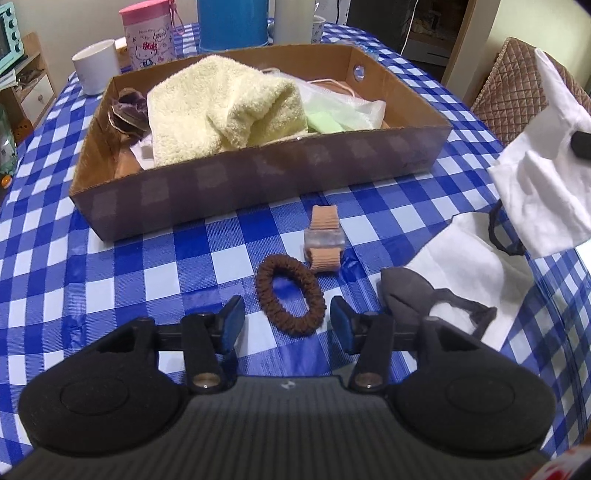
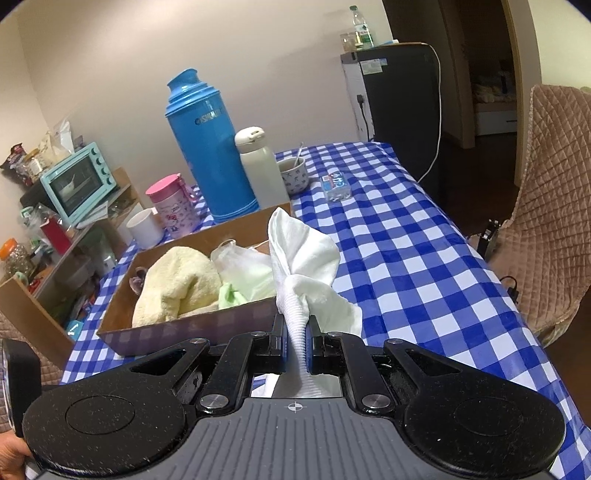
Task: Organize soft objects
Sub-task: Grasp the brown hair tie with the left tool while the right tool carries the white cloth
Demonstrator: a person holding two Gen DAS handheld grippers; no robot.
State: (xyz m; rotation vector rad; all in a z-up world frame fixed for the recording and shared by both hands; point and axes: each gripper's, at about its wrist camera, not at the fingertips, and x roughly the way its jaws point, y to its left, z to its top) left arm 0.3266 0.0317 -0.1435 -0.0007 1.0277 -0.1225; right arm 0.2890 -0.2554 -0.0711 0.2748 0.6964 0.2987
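We hold our left gripper (image 1: pixel 287 320) low over the blue-and-white checked tablecloth (image 1: pixel 110 273), its jaws standing apart with nothing pressed between them. A brown scrunchie (image 1: pixel 290 296) lies flat on the cloth just beyond the gap, nearer the right-hand finger than the left, and touches neither pad as far as we can see. Just past it lies a small peach roll with a clear band (image 1: pixel 324 238), and to the right a dark grey eye mask (image 1: pixel 406 295) rests partly on a white cloth (image 1: pixel 469 258) spread on the table. Farther off stands the cardboard box (image 1: pixel 258 184), already holding a pale yellow towel (image 1: pixel 221 107), a bag with something green (image 1: pixel 332 110) at its right and a dark item at its left end that we cannot identify. Our right gripper (image 2: pixel 295 345) is clamped on a white sock (image 2: pixel 303 266), the ribbed cuff pinched between the pads and the rest bunched up above them, lifted clear of the table near the box's right end. Beyond the box stand a white mug (image 1: pixel 96 66), a pink canister (image 1: pixel 149 35), a blue thermos (image 2: pixel 207 147) and a white bottle (image 2: pixel 258 166).
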